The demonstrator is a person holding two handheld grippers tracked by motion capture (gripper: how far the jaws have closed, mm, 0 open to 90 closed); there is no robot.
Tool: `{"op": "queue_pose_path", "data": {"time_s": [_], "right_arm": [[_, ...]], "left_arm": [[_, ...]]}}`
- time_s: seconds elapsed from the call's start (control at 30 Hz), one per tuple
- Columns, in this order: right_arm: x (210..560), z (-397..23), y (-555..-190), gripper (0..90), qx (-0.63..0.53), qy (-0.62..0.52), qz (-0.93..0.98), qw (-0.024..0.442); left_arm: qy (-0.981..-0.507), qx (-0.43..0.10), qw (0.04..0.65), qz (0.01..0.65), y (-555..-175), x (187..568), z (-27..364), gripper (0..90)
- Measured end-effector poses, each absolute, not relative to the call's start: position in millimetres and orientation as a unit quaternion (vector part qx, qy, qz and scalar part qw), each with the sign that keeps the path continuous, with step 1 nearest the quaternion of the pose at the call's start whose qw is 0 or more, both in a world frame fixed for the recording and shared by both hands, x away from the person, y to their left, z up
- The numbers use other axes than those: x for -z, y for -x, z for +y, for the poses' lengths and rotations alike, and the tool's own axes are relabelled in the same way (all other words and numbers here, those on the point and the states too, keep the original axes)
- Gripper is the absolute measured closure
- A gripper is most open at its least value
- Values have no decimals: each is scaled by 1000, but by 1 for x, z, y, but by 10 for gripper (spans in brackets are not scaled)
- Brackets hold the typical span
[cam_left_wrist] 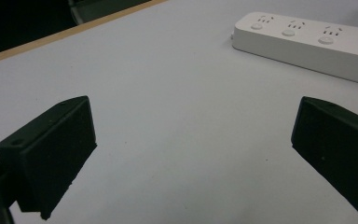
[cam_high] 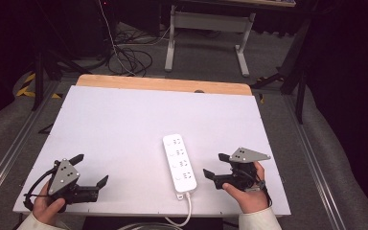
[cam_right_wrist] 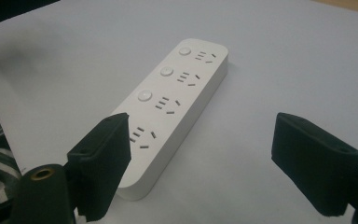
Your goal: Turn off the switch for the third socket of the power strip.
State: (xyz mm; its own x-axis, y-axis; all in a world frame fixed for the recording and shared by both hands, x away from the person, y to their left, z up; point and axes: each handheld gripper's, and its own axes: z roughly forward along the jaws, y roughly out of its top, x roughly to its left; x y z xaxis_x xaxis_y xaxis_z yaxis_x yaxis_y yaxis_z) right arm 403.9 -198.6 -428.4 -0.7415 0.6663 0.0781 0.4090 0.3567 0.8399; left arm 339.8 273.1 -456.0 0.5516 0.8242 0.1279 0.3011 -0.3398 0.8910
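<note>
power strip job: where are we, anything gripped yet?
Done: the power strip lies flat on the white table, cord trailing off the near edge.
In hand: nothing gripped. The right gripper sits open just beside the strip's near end, one jaw in front of its last socket in the right gripper view. The left gripper rests open, well apart.
Left: any contact or grip on the strip.

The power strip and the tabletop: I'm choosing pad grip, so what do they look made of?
Power strip: apparently moulded white plastic, smooth satin finish, rounded edges, soft sheen. Tabletop: a matte white board, no glare; the pale strip along its far edge looks like wood, though that is uncertain.
</note>
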Motion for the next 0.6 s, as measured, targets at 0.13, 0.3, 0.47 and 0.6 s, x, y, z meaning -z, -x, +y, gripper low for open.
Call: {"op": "queue_pose_path", "data": {"time_s": [0.13, 0.3, 0.47, 0.6], "right_arm": [[437, -206, -401, 193, -459, -323, 813, 154], [452, -218, -399, 193, -473, -320, 806, 154], [465, -227, -396, 180, -488, -312, 801, 152], [473, -231, -393, 180, -475, -318, 806, 151]], "left_arm": [[-761, -297, 443, 369, -339, 455, 274, 2], [-762, -298, 445, 365, -339, 455, 274, 1], [-761, -300, 451, 358, -338, 456, 275, 1], [-760, -298, 453, 359, -338, 456, 276, 2]]}}
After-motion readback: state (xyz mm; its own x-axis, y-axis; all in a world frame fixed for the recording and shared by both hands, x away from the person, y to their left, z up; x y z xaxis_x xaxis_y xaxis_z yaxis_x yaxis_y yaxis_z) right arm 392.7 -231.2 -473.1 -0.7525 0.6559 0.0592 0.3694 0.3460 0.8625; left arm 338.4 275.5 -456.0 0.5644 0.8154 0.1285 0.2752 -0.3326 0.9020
